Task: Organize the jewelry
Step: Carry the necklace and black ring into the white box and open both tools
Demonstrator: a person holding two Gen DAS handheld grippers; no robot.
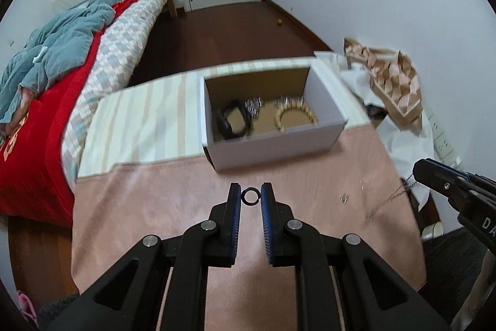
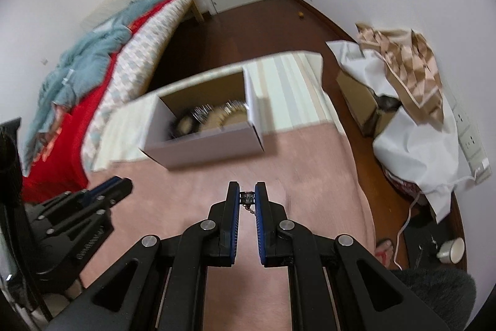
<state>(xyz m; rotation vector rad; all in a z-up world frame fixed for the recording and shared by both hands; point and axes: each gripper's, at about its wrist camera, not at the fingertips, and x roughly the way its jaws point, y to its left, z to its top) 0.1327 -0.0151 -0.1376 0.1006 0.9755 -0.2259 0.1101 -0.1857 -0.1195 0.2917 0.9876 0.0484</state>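
One black ring (image 1: 250, 196); one chain (image 2: 248, 200)

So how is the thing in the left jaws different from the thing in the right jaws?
The left gripper pinches a plain black ring, a bare round loop. The right gripper pinches a silvery chain piece, with links dangling below. Both are small and held at the tips, above the pink cloth.

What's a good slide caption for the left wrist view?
Left gripper pinching a small black ring above the pink cloth, white box ahead.
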